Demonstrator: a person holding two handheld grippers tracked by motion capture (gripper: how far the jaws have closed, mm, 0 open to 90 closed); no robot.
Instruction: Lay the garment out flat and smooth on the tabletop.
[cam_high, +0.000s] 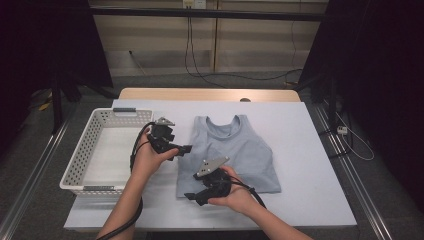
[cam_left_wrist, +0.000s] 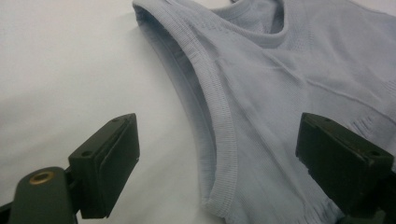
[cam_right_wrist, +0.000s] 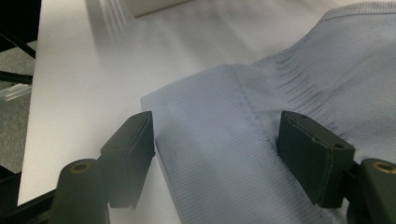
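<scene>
A light blue-grey tank top (cam_high: 235, 150) lies flat on the white table (cam_high: 310, 145), neck toward the far side. My left gripper (cam_high: 186, 148) sits at the top's left armhole, jaws open. In the left gripper view the ribbed armhole edge (cam_left_wrist: 224, 140) runs between the wide-apart jaws of the left gripper (cam_left_wrist: 218, 128), which do not touch it. My right gripper (cam_high: 192, 197) is low at the hem's near left corner. The right gripper view has the ribbed hem corner (cam_right_wrist: 210, 116) lying between the jaws of the right gripper (cam_right_wrist: 215, 123), pads apart from the cloth.
A white perforated basket (cam_high: 100, 120) stands on the table's left side, beside the left hand. Bare table surface extends right of the top. The table's near edge (cam_high: 210, 227) is close under the right hand. Cables trail from both grippers.
</scene>
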